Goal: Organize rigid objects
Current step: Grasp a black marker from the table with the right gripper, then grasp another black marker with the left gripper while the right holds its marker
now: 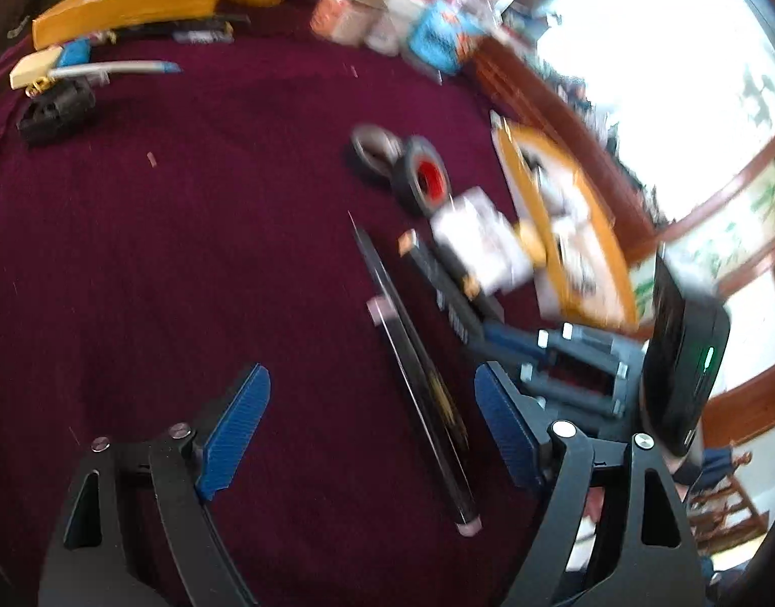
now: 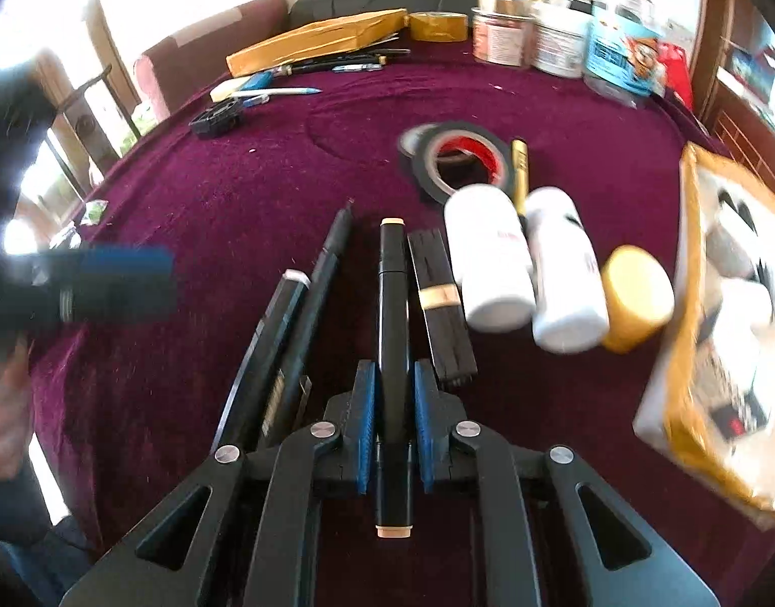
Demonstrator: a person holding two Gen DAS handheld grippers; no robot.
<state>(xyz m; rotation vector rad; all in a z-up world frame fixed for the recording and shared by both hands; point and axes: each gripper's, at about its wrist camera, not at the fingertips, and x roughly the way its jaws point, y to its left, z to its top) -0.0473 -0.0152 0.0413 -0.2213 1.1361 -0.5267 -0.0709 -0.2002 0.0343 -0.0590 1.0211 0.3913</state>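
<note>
My right gripper [image 2: 395,374] is shut on a black marker [image 2: 393,303] with beige end caps, gripping it near the middle of its length. It hovers over a row of black pens [image 2: 306,323] and a banded bundle of black sticks [image 2: 440,303] on the maroon cloth [image 2: 235,192]. My left gripper [image 1: 372,374] stands open, with nothing pressed between its blue pads [image 1: 235,430]. A long black pen [image 1: 422,404] lies on the cloth under the gap. In the right wrist view the left gripper [image 2: 124,278] is a blurred shape at the left.
Two white bottles [image 2: 488,258] and a yellow-capped one [image 2: 635,298] lie right of the pens. Tape rolls [image 2: 463,157] and a gold pen [image 2: 519,172] sit behind them. An open yellow box [image 2: 690,303] is at the right edge. Jars [image 2: 498,35], a yellow package [image 2: 316,40] and a black block [image 2: 215,119] line the back.
</note>
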